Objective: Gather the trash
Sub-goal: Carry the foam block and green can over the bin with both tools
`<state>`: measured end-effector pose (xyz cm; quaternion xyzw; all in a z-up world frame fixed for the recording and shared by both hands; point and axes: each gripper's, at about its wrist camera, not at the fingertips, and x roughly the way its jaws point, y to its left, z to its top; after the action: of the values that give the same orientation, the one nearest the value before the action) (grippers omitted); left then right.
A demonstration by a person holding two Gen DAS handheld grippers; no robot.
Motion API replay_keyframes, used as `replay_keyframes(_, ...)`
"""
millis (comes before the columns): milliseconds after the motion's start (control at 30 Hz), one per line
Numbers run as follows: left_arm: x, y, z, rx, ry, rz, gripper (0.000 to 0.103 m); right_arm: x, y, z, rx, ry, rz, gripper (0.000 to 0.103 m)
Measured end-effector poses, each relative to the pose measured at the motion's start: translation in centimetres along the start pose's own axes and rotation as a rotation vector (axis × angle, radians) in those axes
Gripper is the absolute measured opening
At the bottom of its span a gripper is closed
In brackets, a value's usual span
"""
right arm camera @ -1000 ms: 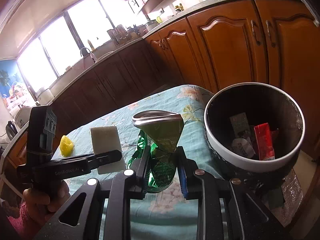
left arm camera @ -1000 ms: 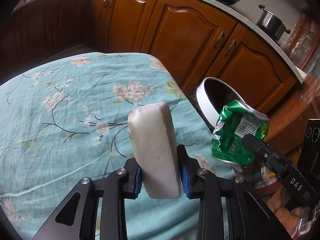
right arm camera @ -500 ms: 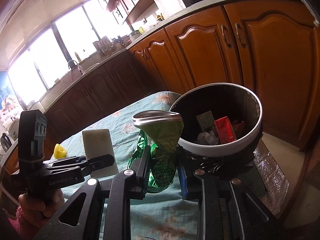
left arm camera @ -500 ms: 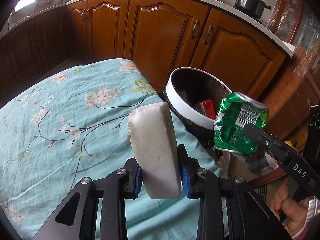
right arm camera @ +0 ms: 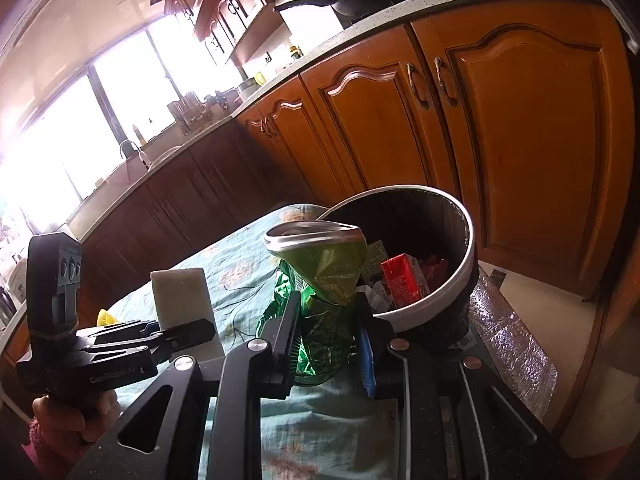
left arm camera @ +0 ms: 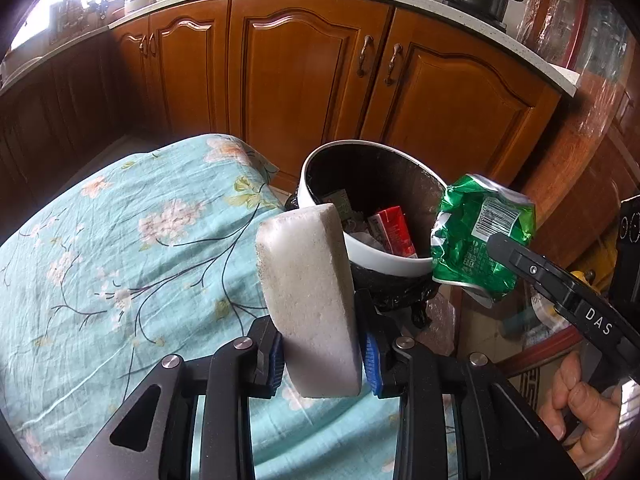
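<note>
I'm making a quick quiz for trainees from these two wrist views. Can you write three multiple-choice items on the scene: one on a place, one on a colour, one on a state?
1. Where does the trash bin stand?
A. On the counter
B. Beside the corner of the floral tablecloth
C. In the sink

2. What colour is the crushed can?
A. Green
B. Blue
C. Orange

3. What state are the left tongs in?
A. Open and bare
B. Shut with nothing between them
C. Shut on the white sponge block

Answers:
1 B: its white rim sits just past the cloth's corner, in front of the wooden cabinets.
2 A: its crumpled wall is shiny green, with a white barcode label.
3 C: both blue pads press the block's sides and it stands clear of the cloth.
</note>
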<state>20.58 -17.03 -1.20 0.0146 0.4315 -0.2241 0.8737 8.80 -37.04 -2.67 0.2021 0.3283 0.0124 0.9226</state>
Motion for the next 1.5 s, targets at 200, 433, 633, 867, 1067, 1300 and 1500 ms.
replay_keyframes(200,1.3,-0.5,1.2,0.015,0.006,-0.008,0.030,-0.2,-0.9,0.9,0.002,-0.015,-0.025,0.025)
replay_keyframes(433,2.7,-0.9,2.7,0.027,0.006,-0.016,0.030,-0.2,-1.9,1.9,-0.001,-0.028,-0.068,0.025)
replay_keyframes(633,4.5,-1.2,4.7,0.041,0.008,-0.016,0.030,0.7,-2.4,3.0,-0.025,-0.021,-0.102,0.025)
replay_keyframes(867,6.8,-2.6,5.8,0.068,0.038,-0.013,0.030,2.1,-2.5,4.2,-0.055,-0.005,-0.127,0.025)
replay_keyframes(1067,9.0,-3.0,6.2,0.086,0.076,-0.004,0.030,3.1,-3.0,4.8,-0.072,0.015,-0.143,0.025)
replay_keyframes(1300,10.7,-3.4,6.9,0.093,0.099,0.010,0.031,4.2,-3.2,4.6,-0.083,0.047,-0.149,0.025)
replay_keyframes(1500,11.9,-3.4,7.5,0.093,0.112,0.014,0.031,4.7,-3.4,5.0,-0.084,0.064,-0.149,0.025)
